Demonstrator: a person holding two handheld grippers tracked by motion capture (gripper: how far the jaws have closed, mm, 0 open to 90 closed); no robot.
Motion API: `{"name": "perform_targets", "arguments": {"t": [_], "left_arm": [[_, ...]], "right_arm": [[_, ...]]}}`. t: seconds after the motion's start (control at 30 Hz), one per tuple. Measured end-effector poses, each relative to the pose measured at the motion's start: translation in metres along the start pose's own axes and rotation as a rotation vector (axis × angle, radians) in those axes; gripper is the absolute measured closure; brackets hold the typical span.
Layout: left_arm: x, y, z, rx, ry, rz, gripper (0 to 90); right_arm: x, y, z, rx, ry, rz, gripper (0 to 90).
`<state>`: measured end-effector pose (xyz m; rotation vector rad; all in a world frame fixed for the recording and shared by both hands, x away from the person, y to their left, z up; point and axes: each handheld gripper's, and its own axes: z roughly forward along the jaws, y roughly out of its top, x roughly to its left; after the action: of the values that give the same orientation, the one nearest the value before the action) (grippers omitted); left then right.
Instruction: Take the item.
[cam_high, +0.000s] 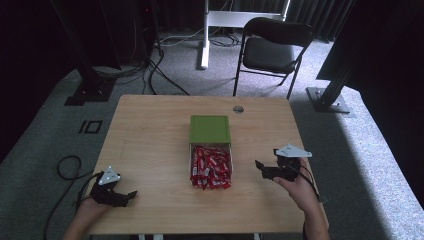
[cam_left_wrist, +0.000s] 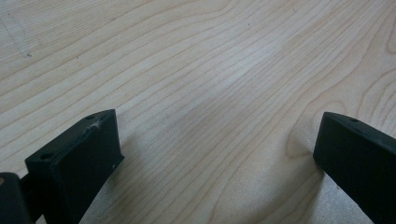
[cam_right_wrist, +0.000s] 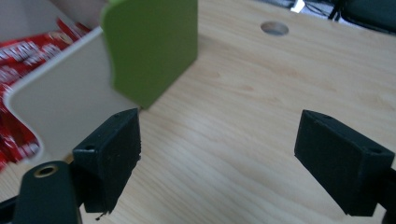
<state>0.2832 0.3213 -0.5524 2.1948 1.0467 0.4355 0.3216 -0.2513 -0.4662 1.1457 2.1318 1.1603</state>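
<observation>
A green box (cam_high: 210, 129) sits mid-table with its white drawer (cam_high: 190, 159) pulled out toward me, full of red candy packets (cam_high: 211, 167). My right gripper (cam_high: 266, 162) rests open on the table just right of the drawer, held by a hand. In the right gripper view the green box (cam_right_wrist: 152, 44), the drawer wall (cam_right_wrist: 70, 98) and the red packets (cam_right_wrist: 23, 51) lie close at the left, beyond the open right gripper (cam_right_wrist: 219, 140). My left gripper (cam_high: 131, 196) lies open near the front left corner. The left gripper (cam_left_wrist: 217, 154) holds nothing over bare wood.
The wooden table (cam_high: 150, 130) has a round cable hole (cam_high: 238, 109) at its far edge, which is also the cable hole (cam_right_wrist: 274, 28) in the right gripper view. A black folding chair (cam_high: 272, 50) and frame legs stand beyond on grey carpet.
</observation>
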Motion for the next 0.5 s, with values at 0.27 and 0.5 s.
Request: {"name": "perform_targets", "arguments": {"t": [0.27,0.5], "left_arm": [[0.000,0.000,0.000,0.000,0.000,0.000,1.6],[0.000,0.000,0.000,0.000,0.000,0.001,1.6]], "right_arm": [[0.018,0.020,0.001,-0.040,0.045,-0.036,14.5],[0.028,0.029,0.006,-0.044,0.076,-0.054,14.5]]}}
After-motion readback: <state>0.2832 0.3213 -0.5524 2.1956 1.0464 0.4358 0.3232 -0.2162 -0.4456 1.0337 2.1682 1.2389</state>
